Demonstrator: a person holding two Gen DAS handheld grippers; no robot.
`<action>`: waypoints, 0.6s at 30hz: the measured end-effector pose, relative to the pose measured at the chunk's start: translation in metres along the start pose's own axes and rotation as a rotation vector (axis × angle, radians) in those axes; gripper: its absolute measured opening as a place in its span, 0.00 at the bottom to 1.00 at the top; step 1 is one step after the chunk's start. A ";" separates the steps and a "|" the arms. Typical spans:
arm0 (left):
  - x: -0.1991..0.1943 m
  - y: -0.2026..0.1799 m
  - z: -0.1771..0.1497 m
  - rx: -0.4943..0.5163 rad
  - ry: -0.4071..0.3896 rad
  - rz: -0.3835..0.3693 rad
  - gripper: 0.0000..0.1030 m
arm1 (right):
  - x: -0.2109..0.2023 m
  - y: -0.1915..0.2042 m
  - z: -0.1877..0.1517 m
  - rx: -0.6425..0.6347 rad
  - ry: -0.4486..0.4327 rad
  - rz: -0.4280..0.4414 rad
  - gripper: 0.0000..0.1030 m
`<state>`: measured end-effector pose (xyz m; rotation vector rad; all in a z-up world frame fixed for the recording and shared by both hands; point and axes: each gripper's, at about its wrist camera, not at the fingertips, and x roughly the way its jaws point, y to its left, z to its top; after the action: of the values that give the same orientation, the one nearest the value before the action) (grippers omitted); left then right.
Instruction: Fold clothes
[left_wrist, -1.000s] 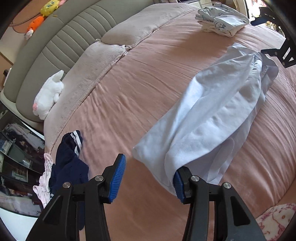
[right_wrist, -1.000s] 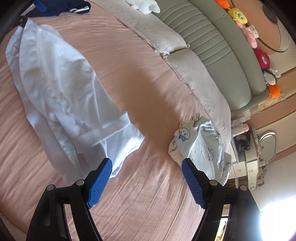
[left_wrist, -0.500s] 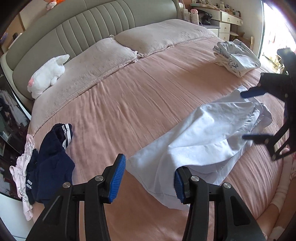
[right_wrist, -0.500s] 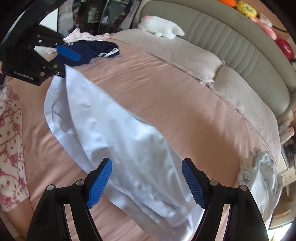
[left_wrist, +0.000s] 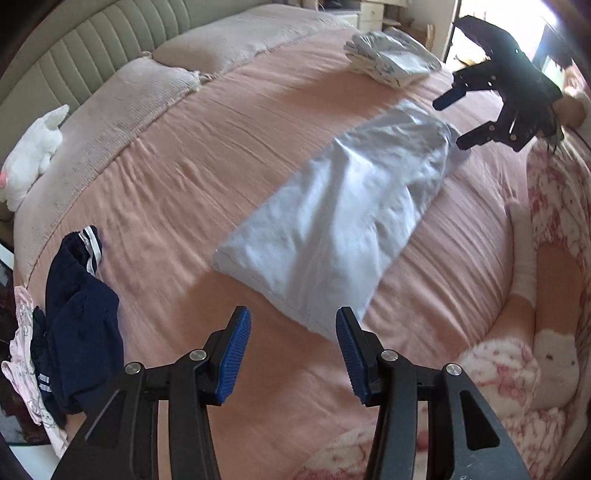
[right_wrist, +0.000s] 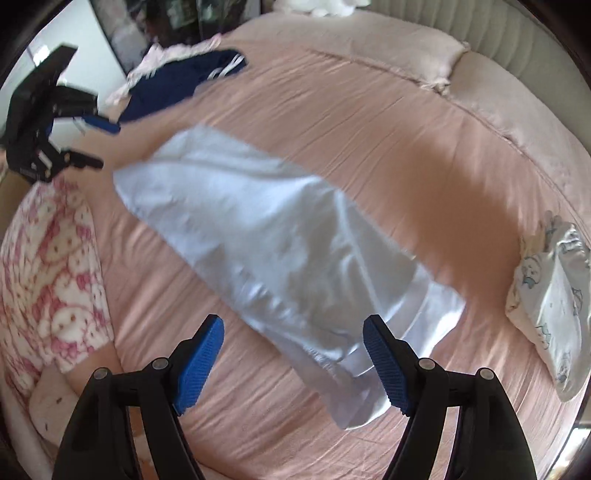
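Observation:
A pale blue-white garment (left_wrist: 340, 206) lies flat on the pink bedspread (left_wrist: 207, 155), folded into one long strip. My left gripper (left_wrist: 293, 332) hovers open above its near end, nothing between the blue pads. Far along the strip, my right gripper (left_wrist: 454, 122) hangs over the other end. In the right wrist view the same garment (right_wrist: 266, 236) stretches away from my right gripper (right_wrist: 293, 332), which stands wide open and empty above the hem. My left gripper (right_wrist: 99, 144) shows at the upper left there, past the strip's far end.
Navy shorts (left_wrist: 81, 314) and a pink item lie crumpled at the bed's left edge. A folded patterned garment (left_wrist: 391, 59) rests near the far side. Pillows (left_wrist: 147, 96), a white plush rabbit (left_wrist: 29, 155) and the padded headboard sit behind. A person's pink-patterned pyjamas (right_wrist: 48, 258) border the bed.
Both grippers have risen and pulled back from the garment's ends, still open. The garment, bunched and draped before, now lies flat as a long strip.

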<state>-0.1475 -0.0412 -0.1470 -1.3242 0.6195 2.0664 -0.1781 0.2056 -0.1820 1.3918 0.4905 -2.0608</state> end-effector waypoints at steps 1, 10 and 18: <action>0.009 -0.005 0.010 0.001 -0.014 0.005 0.44 | 0.001 -0.009 0.005 0.047 -0.029 -0.053 0.75; 0.101 -0.016 0.023 0.249 0.185 0.123 0.61 | 0.061 -0.039 -0.011 -0.023 0.127 -0.173 0.80; 0.065 0.006 0.050 0.030 -0.023 -0.005 0.63 | 0.026 -0.087 -0.027 0.223 -0.040 -0.100 0.84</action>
<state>-0.2046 0.0030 -0.1863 -1.2821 0.6339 2.0573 -0.2235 0.2802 -0.2180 1.4746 0.3272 -2.2771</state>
